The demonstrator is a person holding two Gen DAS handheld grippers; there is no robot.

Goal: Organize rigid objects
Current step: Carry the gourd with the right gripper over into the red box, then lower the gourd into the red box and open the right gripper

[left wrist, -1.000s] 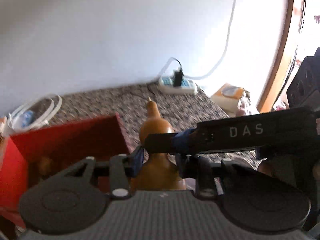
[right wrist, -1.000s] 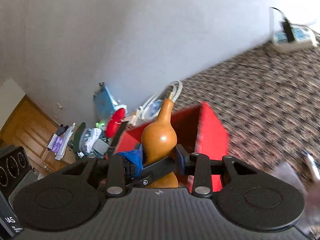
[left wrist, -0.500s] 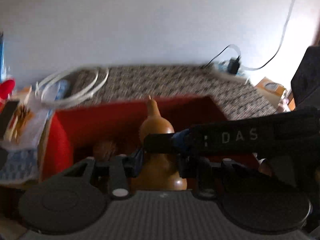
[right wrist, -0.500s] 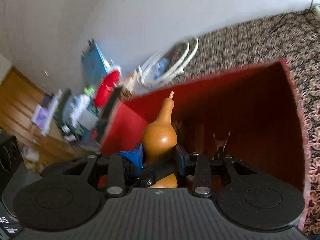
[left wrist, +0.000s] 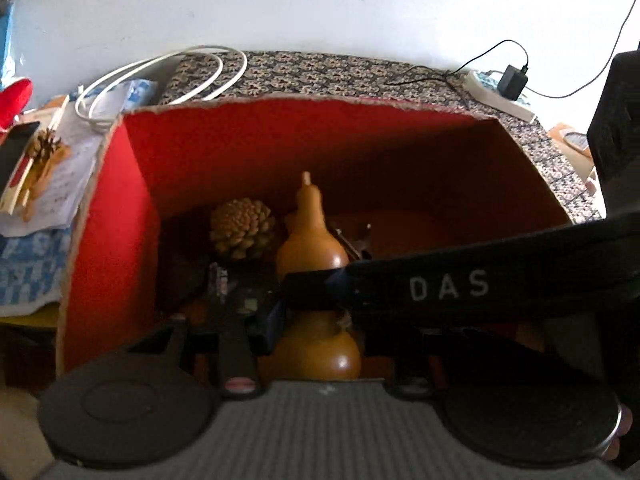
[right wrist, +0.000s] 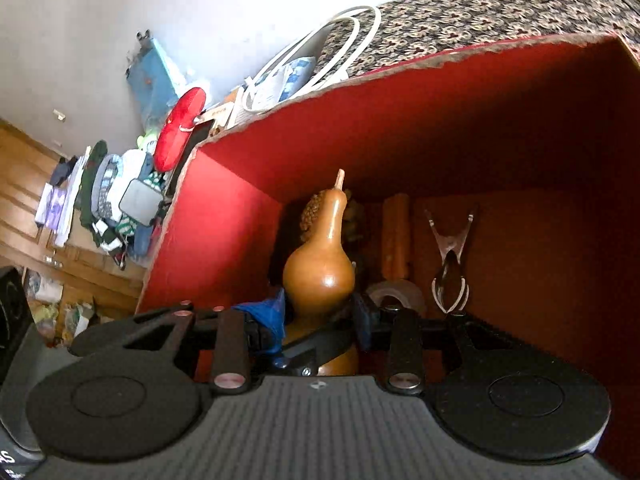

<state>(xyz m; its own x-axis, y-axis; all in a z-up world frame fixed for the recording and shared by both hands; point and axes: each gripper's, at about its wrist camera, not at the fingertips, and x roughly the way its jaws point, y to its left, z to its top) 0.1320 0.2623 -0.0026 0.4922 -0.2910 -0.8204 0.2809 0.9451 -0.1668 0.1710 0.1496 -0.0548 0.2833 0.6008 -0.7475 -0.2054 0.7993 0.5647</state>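
Note:
A tan gourd (left wrist: 310, 240) (right wrist: 320, 268) is held upright by both grippers inside a red cardboard box (left wrist: 248, 148) (right wrist: 460, 120). My left gripper (left wrist: 316, 320) is shut on the gourd at its waist. My right gripper (right wrist: 320, 320) is shut on the gourd at the same waist, and its black finger marked DAS (left wrist: 448, 288) crosses the left wrist view. The gourd's lower bulb is partly hidden behind the gripper bodies.
In the box lie a pine cone (left wrist: 242, 232), a clear clip (right wrist: 450, 256), a tape roll (right wrist: 394, 294) and a brown cylinder (right wrist: 394, 236). White cable (left wrist: 160, 76), papers (left wrist: 52, 176) and clutter (right wrist: 120, 196) lie left of the box. A power strip (left wrist: 496, 92) sits far right.
Both grippers carried the gourd left from above the patterned cloth to over the box and lowered it inside. The box walls now surround it.

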